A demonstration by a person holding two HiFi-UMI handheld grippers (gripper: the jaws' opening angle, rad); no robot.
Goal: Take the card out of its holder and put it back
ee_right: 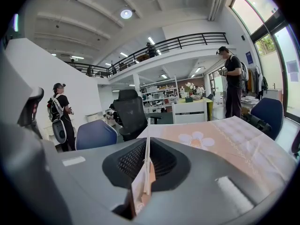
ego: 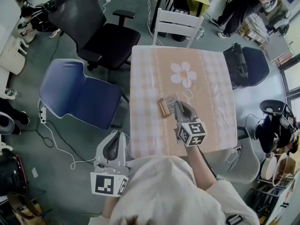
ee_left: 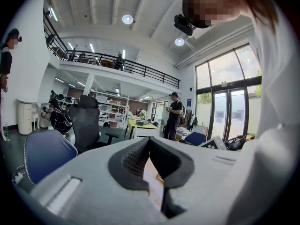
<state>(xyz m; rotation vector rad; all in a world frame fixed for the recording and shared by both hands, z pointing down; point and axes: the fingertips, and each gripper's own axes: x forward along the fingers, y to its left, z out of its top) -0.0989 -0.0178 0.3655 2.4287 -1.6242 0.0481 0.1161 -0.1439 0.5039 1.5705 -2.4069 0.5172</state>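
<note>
At the table [ego: 154, 69], pinches card [ee_right: 142, 186] edge-up in right gripper [ego: 179, 110] beside holder [ego: 163, 107], likely for sliding back in; parks empty left gripper [ee_left: 150, 144], jaws together, off the edge.

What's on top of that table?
A brown holder on the flowered cloth; beside it the right gripper pinches a card. The gripper hides whatever lies beneath.

Right gripper [ego: 178, 108] points away and slightly down, jaws pinching a thin card [ee_right: 142, 187]. Left gripper [ego: 116, 137] sits nearer and left, jaws together.
</note>
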